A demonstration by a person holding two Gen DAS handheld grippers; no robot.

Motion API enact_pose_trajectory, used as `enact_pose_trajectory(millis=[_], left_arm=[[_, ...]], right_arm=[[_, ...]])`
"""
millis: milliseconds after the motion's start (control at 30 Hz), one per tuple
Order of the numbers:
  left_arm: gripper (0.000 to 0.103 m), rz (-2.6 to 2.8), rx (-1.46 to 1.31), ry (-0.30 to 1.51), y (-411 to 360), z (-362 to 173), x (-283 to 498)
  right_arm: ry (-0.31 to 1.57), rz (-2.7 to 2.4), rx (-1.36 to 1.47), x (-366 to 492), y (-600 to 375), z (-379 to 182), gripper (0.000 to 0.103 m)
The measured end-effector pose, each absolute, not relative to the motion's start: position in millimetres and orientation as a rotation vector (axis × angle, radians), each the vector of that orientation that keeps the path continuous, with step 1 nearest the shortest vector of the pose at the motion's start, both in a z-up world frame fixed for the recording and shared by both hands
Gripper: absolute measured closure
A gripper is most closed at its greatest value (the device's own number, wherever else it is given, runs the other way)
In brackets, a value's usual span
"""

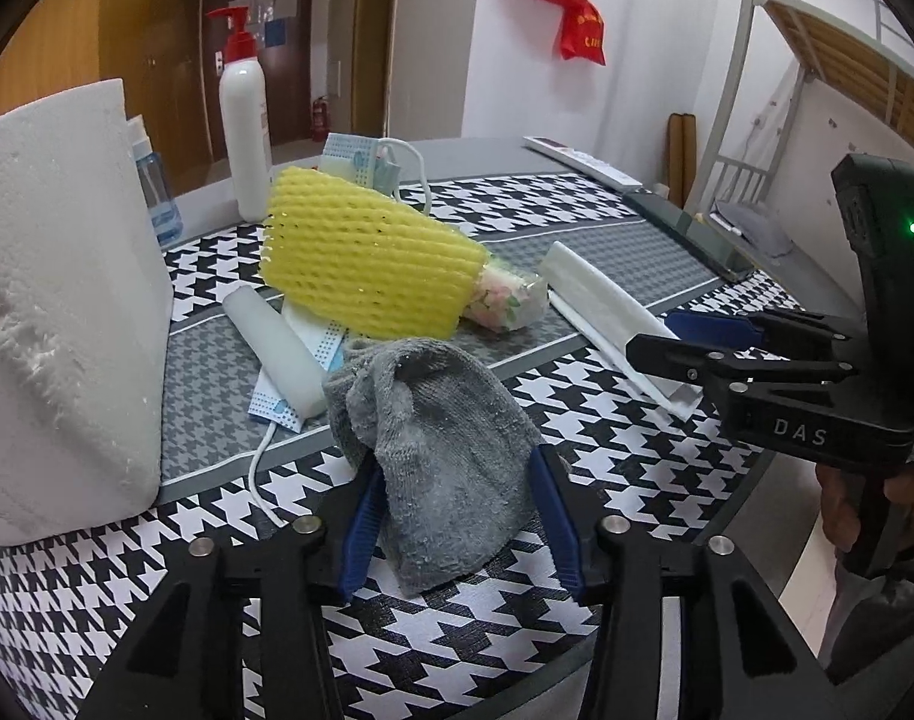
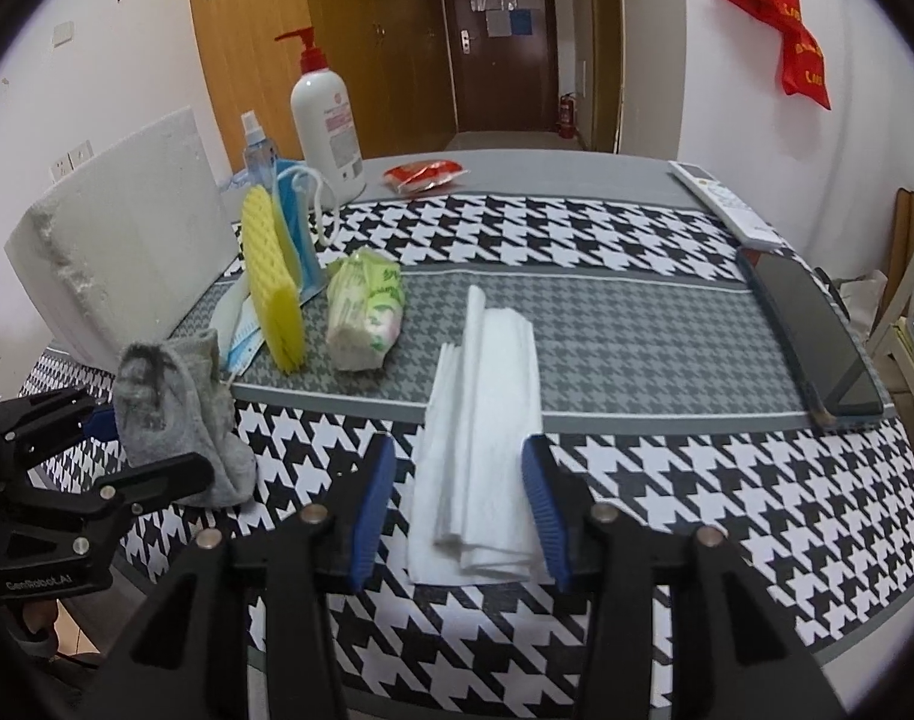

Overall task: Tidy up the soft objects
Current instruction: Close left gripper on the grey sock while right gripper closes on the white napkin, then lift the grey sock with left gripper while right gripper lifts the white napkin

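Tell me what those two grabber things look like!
Both are black plastic with bright blue ribbed pads inside the fingers and round silver bolts at the joints. The left tool has small white lettering on its side in the right wrist view. The right tool has white letters "DAS" on its body and a black handle with a tiny green light in the left wrist view. No sleeves clearly show.

grey sock (image 1: 439, 456) crumpled upright; white folded cloth (image 2: 487, 438) flat.

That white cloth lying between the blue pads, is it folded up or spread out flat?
Folded. The white cloth lies as a long narrow strip on the tablecloth, with several stacked layer edges showing along its near end and left side.
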State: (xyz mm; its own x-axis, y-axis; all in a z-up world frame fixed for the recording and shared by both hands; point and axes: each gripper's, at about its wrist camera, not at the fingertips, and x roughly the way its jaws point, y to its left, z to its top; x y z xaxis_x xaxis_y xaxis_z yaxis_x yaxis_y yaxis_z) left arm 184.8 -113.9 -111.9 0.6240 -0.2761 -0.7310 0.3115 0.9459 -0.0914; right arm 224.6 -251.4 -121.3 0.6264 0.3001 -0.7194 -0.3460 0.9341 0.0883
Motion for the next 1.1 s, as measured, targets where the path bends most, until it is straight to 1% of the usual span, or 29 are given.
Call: enact_pose_trajectory(millis=[33,200,500,567,633,833,900,933,967,1000,1033,1067,1100], left_arm=[[0.069,-0.337,0.046,0.833,-114,-112,185],[0.093,-0.315,0.090,0.848,-119,-118,187],[0.095,-0.373,0.068,0.812,-117,-113,183],[0.095,-0.387,0.059,0.793,-116,-110,181],[0.095,-0.397,0.057,0.778,-114,-107,177],[0.095,-0.405,0.036,0.745,-105,-99,169],[0.095,-0.404,0.036,0.732,-103,-96,167],[0.095,-0.405,0.036,0.728,-102,-95,165],[0.095,-0.404,0.036,0.725,-101,-94,164],[0.095,-0.402,0.036,0.718,-100,-93,163],[0.095,-0.401,0.034,0.712,-98,-92,162],[0.095,-0.401,0.034,0.708,-98,-90,162],[0.095,-0.400,0.033,0.702,-97,-89,161]], right_arm=[[0.817,0.367,-0.064,225,-251,-122,0.054],[0.835,0.354,-0.082,228,-249,-128,0.054],[0.843,0.323,-0.120,229,-246,-133,0.053],[0.844,0.319,-0.124,230,-245,-133,0.049],[0.840,0.304,-0.136,231,-244,-134,0.048],[0.833,0.280,-0.138,233,-242,-135,0.048],[0.830,0.272,-0.148,232,-241,-135,0.050],[0.829,0.263,-0.151,232,-240,-135,0.055],[0.828,0.258,-0.148,232,-241,-134,0.065],[0.828,0.248,-0.147,232,-241,-134,0.070],[0.828,0.243,-0.147,232,-242,-133,0.078],[0.827,0.239,-0.142,231,-244,-134,0.082],[0.825,0.236,-0.142,231,-245,-134,0.084]])
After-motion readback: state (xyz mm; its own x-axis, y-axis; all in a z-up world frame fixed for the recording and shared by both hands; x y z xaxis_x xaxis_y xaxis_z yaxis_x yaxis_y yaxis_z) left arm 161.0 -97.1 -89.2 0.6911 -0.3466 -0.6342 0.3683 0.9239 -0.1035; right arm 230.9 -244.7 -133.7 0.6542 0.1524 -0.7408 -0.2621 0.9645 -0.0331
